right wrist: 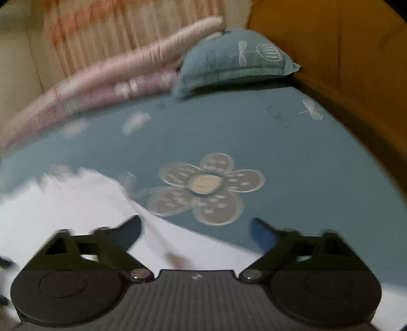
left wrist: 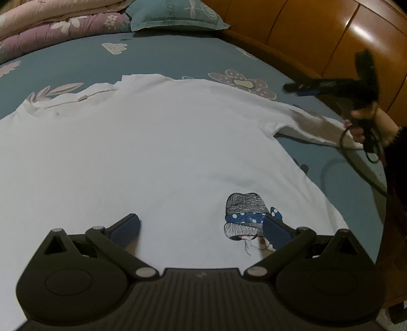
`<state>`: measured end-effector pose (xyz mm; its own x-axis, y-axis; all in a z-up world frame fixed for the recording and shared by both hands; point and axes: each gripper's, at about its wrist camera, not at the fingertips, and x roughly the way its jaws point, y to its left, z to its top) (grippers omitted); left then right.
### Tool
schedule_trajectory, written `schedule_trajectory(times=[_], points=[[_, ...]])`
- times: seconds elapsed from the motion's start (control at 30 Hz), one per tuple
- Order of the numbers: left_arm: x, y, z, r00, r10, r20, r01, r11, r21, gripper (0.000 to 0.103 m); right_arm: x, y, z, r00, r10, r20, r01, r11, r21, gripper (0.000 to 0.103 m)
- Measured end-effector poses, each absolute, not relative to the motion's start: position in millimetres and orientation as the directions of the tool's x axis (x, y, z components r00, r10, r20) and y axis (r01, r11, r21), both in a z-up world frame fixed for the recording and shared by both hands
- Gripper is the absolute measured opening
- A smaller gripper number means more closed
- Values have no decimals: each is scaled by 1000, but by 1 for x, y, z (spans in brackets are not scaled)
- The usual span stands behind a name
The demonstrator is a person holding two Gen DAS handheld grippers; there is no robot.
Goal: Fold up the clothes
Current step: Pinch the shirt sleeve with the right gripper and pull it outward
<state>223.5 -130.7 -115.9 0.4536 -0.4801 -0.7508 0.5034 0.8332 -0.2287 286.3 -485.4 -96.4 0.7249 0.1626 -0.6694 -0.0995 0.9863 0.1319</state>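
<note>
Teal floral bed sheet (left wrist: 178, 56) carries my white shirt (left wrist: 142, 152), spread flat and unfolded, collar toward the pillow (left wrist: 175, 15) edge. My left tongs (left wrist: 201, 229) hang released over its body, grasping nothing. My right tongs (right wrist: 195, 229), released too, hover beside the sleeve (left wrist: 318, 124) near the wooden bedside edge, probably to fold it inward.

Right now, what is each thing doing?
white shirt: spread flat on the bed, not folded yet
sleeve: stretched out sideways
left gripper: open, over the shirt
right gripper: open, holding nothing
pillow: lying at the bed's head
quilt: folded up
</note>
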Motion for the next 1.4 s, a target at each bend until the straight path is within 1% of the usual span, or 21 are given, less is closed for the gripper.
schedule_trajectory(times=[0.03, 0.07, 0.2, 0.27, 0.33, 0.37, 0.4, 0.43, 0.47, 0.57, 0.63, 0.7, 0.77, 0.8, 0.83, 0.9, 1.0, 1.1, 1.2, 1.3, 1.4], points=[[224, -130, -116, 453, -484, -748, 505, 832, -232, 102, 291, -488, -98, 710, 163, -685, -112, 987, 119, 66], [224, -129, -116, 453, -488, -746, 506, 830, -236, 102, 292, -492, -100, 701, 166, -694, -124, 986, 111, 65], [224, -126, -117, 451, -504, -736, 510, 823, -251, 102, 298, -503, -109, 663, 189, -724, -182, 979, 90, 65], [224, -125, -117, 452, -508, -733, 512, 821, -253, 102, 299, -505, -117, 642, 163, -749, -201, 979, 41, 65], [224, -126, -118, 454, -507, -733, 514, 821, -250, 102, 295, -505, -121, 643, 158, -749, -229, 973, 9, 63], [224, -127, -118, 455, -507, -732, 516, 820, -247, 102, 292, -503, -120, 645, 159, -748, -245, 969, -6, 54], [224, -127, -118, 456, -506, -732, 518, 820, -244, 102, 289, -499, -119, 646, 161, -746, -266, 964, -22, 33], [224, -128, -118, 457, -506, -732, 519, 820, -242, 102, 286, -495, -118, 642, 172, -747, -288, 957, -28, 18], [225, -128, -118, 458, -504, -732, 520, 820, -239, 102, 284, -489, -117, 643, 165, -747, -302, 952, -49, 6], [225, -130, -118, 463, -498, -733, 519, 823, -231, 102, 281, -480, -116, 660, 120, -741, -300, 947, -113, 4], [225, -130, -118, 464, -497, -734, 518, 824, -230, 102, 283, -479, -112, 685, 71, -725, -257, 955, -150, 3], [225, -130, -118, 462, -499, -733, 519, 823, -232, 102, 286, -485, -107, 715, 52, -698, -194, 973, -126, 3], [225, -129, -118, 462, -502, -731, 516, 823, -239, 102, 288, -485, -105, 739, -28, -673, -129, 975, -181, 1], [225, -128, -118, 462, -503, -730, 515, 823, -242, 102, 289, -485, -104, 746, -57, -664, -97, 976, -193, 4], [224, -128, -118, 462, -505, -729, 516, 822, -242, 102, 290, -487, -102, 746, -59, -663, -75, 982, -172, 7], [224, -127, -119, 462, -508, -727, 520, 819, -242, 102, 287, -487, -94, 764, -1, -645, -73, 993, -88, 11], [224, -126, -119, 461, -511, -725, 524, 817, -243, 102, 294, -462, -89, 742, 146, -654, -177, 984, 19, 16], [225, -125, -118, 459, -516, -724, 523, 815, -249, 102, 310, -432, -95, 684, 251, -685, -254, 962, 99, 16], [227, -123, -117, 451, -525, -722, 526, 810, -260, 102, 337, -407, -111, 626, 319, -712, -265, 945, 191, 16], [229, -120, -117, 440, -537, -720, 529, 803, -275, 102, 360, -401, -124, 645, 276, -713, -214, 961, 178, 13], [230, -119, -116, 433, -542, -720, 527, 801, -285, 102, 369, -405, -116, 681, 251, -688, -137, 967, 217, 17]])
